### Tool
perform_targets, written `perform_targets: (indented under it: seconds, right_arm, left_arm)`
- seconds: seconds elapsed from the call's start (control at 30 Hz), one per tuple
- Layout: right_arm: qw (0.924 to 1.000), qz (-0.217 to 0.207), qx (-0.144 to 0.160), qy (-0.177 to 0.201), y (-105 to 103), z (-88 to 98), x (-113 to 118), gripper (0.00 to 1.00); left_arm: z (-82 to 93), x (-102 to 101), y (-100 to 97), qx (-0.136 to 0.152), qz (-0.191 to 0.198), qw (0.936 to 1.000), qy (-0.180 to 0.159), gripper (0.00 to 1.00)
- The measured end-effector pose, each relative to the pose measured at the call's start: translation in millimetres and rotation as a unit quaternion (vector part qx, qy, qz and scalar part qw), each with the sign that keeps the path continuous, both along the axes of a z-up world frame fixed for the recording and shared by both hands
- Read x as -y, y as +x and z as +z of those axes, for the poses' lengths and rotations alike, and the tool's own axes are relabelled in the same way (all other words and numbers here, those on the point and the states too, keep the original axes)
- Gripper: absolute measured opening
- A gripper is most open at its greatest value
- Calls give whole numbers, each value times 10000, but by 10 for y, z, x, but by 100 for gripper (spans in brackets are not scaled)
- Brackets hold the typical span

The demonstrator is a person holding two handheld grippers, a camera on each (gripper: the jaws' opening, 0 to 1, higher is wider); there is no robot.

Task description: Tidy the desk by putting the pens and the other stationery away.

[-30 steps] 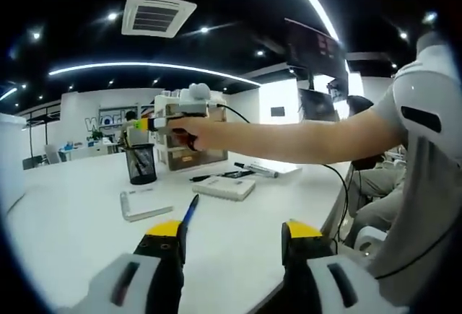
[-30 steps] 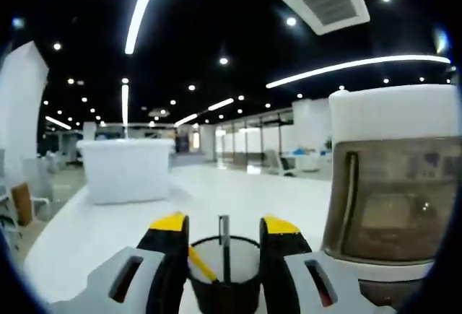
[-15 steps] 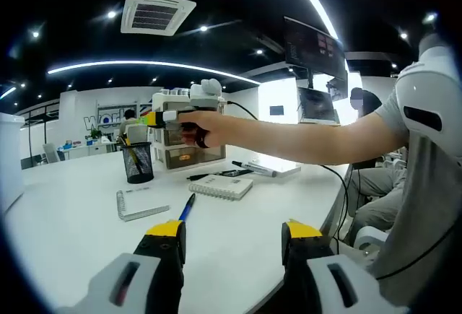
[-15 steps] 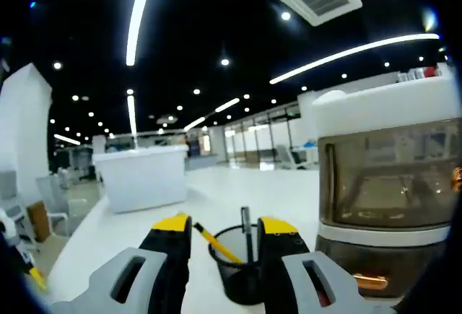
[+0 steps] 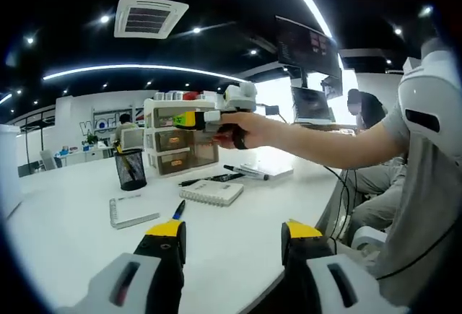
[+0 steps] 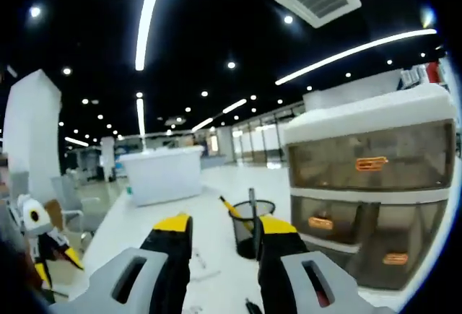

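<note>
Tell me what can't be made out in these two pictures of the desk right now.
- Drawer unit, right gripper view: contents blurred behind tinted fronts; its right side is cut by the edge.
- Pen cup, right gripper view: partly behind the right tongs.
- Blue pen, left gripper view: lower end hidden by the left tongs.
- Labels on the drawers: too small to read.

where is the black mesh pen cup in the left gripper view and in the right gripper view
Left gripper view: black mesh pen cup stands left of centre on the white desk.
Right gripper view: it sits near centre, just above the gripper's right jaw.
Shared landmark: the drawer unit beside it.
</note>
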State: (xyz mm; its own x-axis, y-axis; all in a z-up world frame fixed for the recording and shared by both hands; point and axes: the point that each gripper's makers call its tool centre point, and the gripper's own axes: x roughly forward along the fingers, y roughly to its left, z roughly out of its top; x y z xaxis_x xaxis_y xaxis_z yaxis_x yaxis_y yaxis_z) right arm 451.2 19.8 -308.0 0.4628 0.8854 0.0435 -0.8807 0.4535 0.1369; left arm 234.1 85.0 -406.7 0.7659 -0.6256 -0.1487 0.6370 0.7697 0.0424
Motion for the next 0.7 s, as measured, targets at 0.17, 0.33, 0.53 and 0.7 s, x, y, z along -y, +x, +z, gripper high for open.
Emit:
perform_targets:
  seconds: [0.17,0.33,0.53,0.7]
  right_arm:
    - [9999,-34,94,81,-203,31,206,33]
    - [9998,-28,167,64,-442,-7,328,33]
    - [9982,-169,566,-97,-807,-158,691,37]
    - [9994,-66,330,-35,-1091,-364,887,38]
  left_arm:
    - [32,91,-26,25,-77,10000,20,53]
    - [49,155,-43,39,-134,9999,74,53]
    - [62,265,-80,40,-222,9997,89,53]
    - [44,333,-82,12,-316,9994,138,53]
